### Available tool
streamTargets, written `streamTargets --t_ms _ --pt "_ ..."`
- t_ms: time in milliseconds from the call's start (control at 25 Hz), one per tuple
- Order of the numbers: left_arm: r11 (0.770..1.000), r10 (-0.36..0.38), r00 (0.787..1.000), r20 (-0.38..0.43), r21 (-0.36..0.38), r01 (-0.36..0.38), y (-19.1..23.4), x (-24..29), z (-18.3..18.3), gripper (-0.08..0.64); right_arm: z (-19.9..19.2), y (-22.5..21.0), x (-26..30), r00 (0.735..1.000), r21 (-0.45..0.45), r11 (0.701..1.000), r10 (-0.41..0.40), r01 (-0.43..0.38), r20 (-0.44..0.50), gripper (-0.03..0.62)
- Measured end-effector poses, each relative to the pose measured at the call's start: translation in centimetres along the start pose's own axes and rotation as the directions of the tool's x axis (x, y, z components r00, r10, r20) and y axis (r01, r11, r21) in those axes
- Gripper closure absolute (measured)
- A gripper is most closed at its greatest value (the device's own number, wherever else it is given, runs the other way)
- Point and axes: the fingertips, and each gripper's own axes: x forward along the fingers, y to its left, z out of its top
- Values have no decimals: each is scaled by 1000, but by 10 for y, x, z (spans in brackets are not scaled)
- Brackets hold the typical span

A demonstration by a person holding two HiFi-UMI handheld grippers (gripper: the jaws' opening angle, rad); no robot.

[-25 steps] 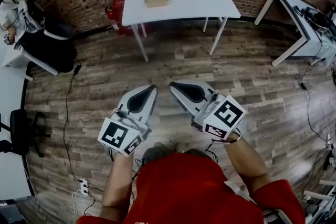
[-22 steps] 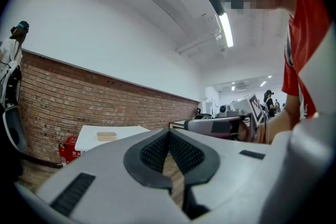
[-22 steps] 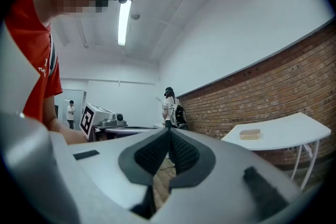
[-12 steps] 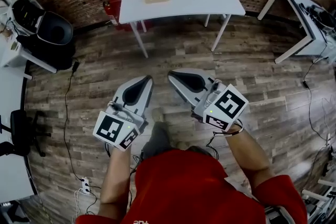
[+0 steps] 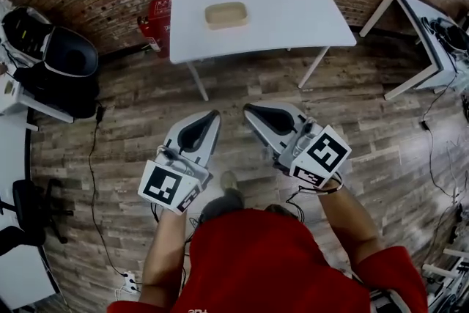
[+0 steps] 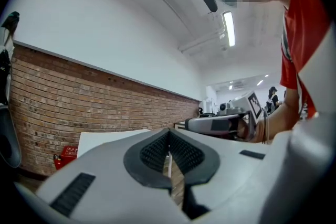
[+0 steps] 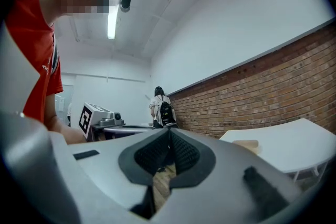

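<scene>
Grippers: left gripper (image 5: pixel 211 117) and right gripper (image 5: pixel 250 111), jaws pressed together, empty.
Progress: tan dish (image 5: pixel 226 15) on white table (image 5: pixel 293 7), 12 o'clock, well apart, judged untouched.

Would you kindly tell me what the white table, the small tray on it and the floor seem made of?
White table: smooth matt white top, probably laminate or painted board.
Small tray: pale tan, matt, likely wood or bamboo; too small to be sure.
Floor: grey-brown planks with visible grain, wood or wood-look laminate.
</scene>
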Motion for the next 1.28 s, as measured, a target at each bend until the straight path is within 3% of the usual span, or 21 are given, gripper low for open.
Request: streamTargets --t_ms 360,720,1280 --pt "999 -47 999 -9 8 47 98 37 -5 545 0 -65 75 997 -9 997 -73 73 -12 561" --pt "997 -72 997 -14 -22 72 160 89 -18 545 -6 -137 111 994 -5 995 -105 104 -44 561" --pt "995 -100 994 -54 -29 98 255 195 -53 545 -29 -286 167 994 7 999 -35 36 -103 561"
